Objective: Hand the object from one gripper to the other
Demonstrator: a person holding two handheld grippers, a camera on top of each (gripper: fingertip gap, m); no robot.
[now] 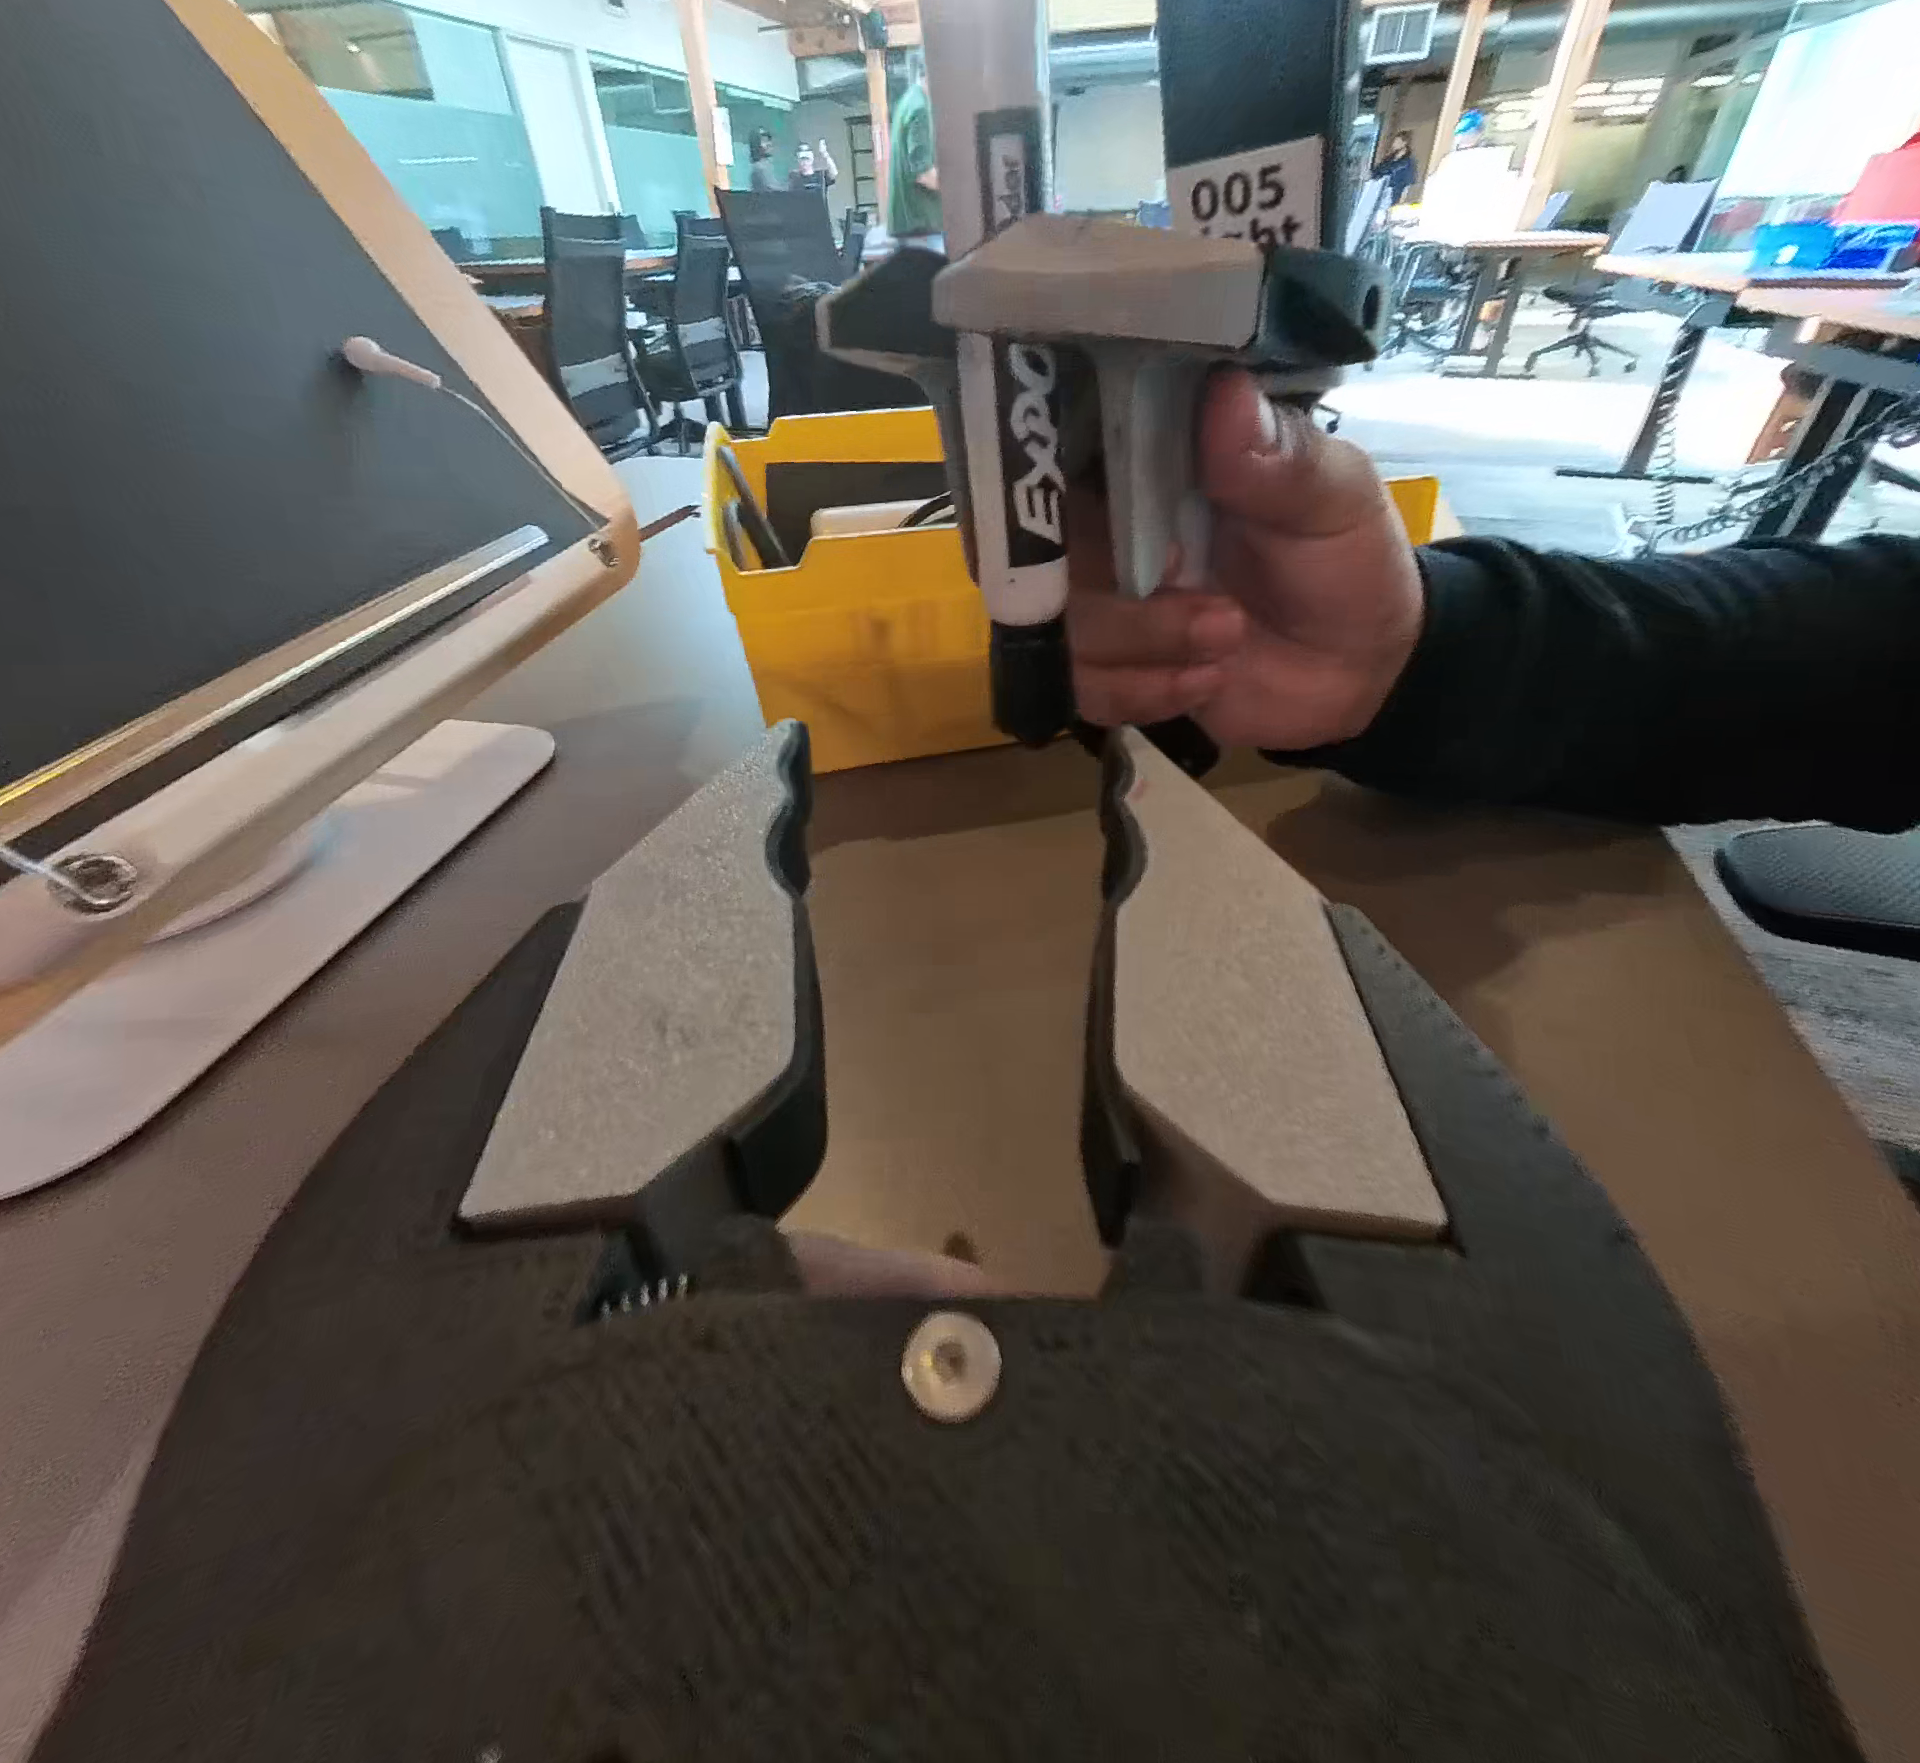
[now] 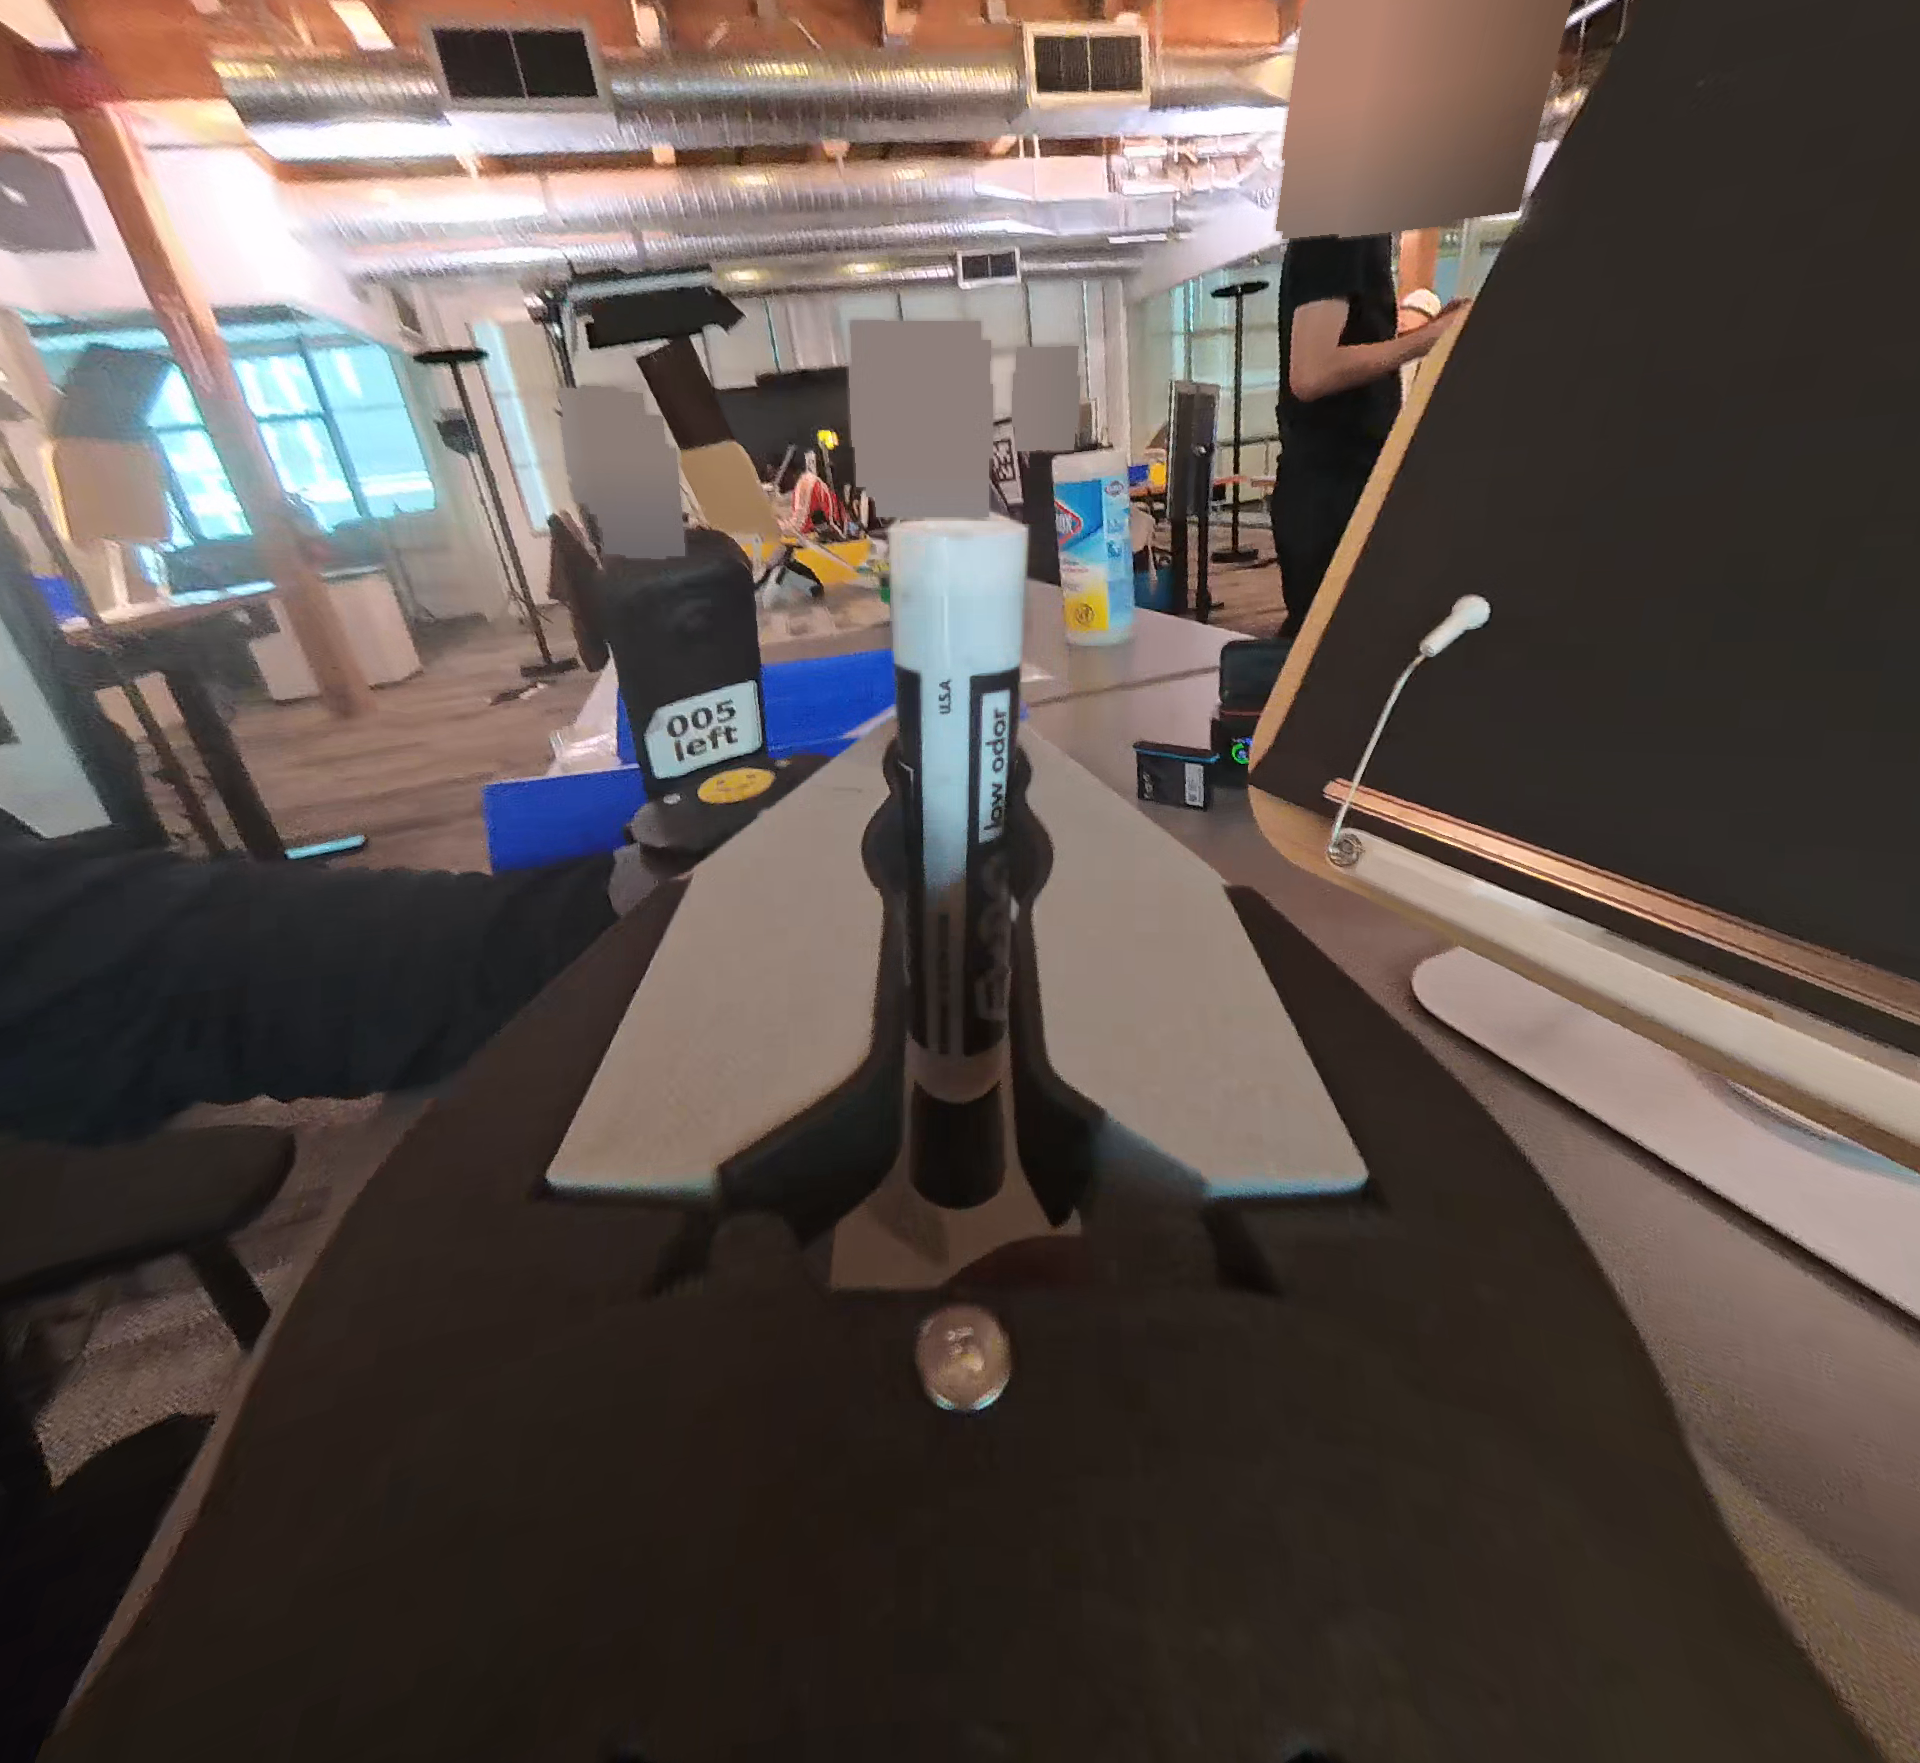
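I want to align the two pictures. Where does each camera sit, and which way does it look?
Left wrist view: sits on the left tongs, open and empty, looking over the table at the right tongs gripping a marker; a hand and black sleeve show.
Right wrist view: sits on the right tongs, looking along the upright marker into the room; a black sleeve shows.
Shared: the marker, the slanted black board.
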